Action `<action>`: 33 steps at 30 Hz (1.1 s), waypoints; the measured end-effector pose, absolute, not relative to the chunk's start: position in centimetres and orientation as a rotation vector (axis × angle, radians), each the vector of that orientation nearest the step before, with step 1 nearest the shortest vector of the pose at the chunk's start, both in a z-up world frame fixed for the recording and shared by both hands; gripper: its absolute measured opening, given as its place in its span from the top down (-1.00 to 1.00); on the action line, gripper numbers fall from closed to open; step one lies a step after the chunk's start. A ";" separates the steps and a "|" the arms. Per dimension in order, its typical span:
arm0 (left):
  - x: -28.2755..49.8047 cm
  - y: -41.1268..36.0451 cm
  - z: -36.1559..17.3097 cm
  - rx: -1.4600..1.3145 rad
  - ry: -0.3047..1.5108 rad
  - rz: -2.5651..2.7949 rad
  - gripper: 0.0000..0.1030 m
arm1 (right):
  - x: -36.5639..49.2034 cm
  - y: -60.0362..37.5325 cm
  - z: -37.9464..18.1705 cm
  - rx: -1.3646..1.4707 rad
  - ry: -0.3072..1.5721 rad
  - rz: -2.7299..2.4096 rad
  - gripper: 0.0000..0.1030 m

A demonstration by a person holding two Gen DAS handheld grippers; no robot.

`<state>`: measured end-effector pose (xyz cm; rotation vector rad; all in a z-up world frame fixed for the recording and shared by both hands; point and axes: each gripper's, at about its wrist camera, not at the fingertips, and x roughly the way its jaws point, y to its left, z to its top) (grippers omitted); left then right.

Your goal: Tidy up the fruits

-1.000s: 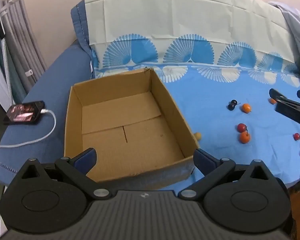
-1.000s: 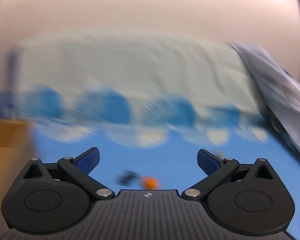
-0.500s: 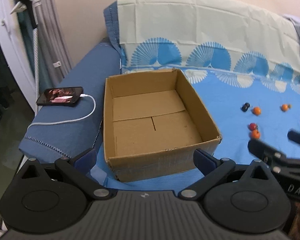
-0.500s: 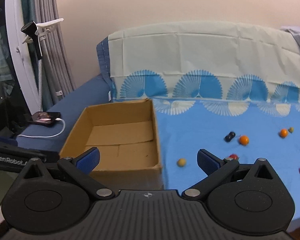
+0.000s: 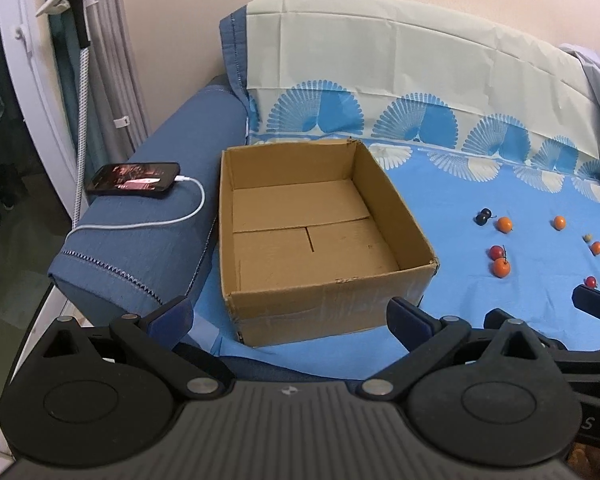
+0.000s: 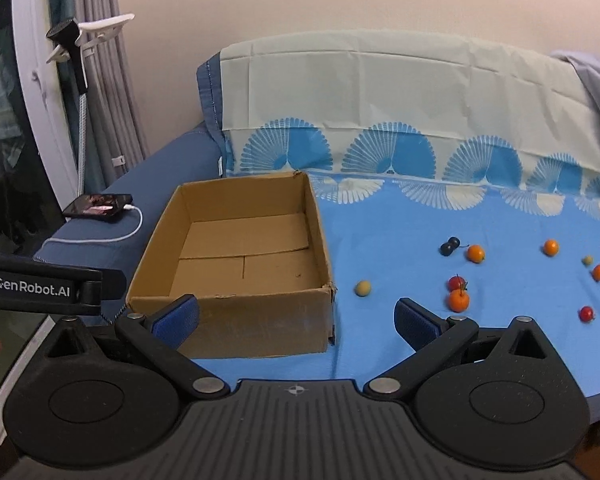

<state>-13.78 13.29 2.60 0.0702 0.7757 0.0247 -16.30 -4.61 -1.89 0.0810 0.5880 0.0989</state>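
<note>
An empty cardboard box [image 5: 410,236] [image 6: 318,236] sits on a blue cloth over a sofa seat. Small fruits lie scattered to its right: orange ones [image 6: 475,253] [image 6: 458,301] [image 5: 501,267], red ones [image 6: 456,282] [image 6: 586,313], a dark pair [image 6: 449,246] [image 5: 483,217] and a yellowish one [image 6: 363,288]. My left gripper [image 5: 287,314] is open, held back in front of the box. My right gripper [image 6: 296,316] is open too, near the seat's front edge, with nothing between its fingers.
A phone [image 5: 134,173] on a white cable lies on the blue armrest [image 5: 148,240] left of the box. A clip stand [image 6: 82,40] and curtains rise at the far left. The sofa back [image 6: 380,88] is draped in pale cloth.
Both grippers have pulled back and up from the seat, so the box and fruits look farther away. The right view has swung left from a blurred close look to take in the whole box.
</note>
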 end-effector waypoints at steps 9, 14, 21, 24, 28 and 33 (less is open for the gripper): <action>-13.7 14.0 1.6 0.081 0.797 0.031 -1.00 | -16.6 -4.2 -1.8 0.071 0.589 0.148 -0.99; -13.3 14.3 0.5 0.083 0.832 0.034 -1.00 | -16.3 -3.9 -2.4 0.063 0.610 0.126 -0.99; -12.7 14.4 -0.6 0.077 0.871 0.042 -1.00 | -15.7 -3.8 -3.0 0.073 0.629 0.116 -0.99; -12.5 14.4 -0.9 0.075 0.879 0.042 -1.00 | -15.6 -3.5 -3.0 0.068 0.630 0.121 -0.99; -12.3 14.3 -1.0 0.078 0.885 0.042 -1.00 | -15.5 -3.6 -3.2 0.062 0.627 0.131 -0.99; -12.3 14.1 -1.2 0.078 0.893 0.040 -1.00 | -15.4 -3.6 -3.3 0.066 0.633 0.134 -0.99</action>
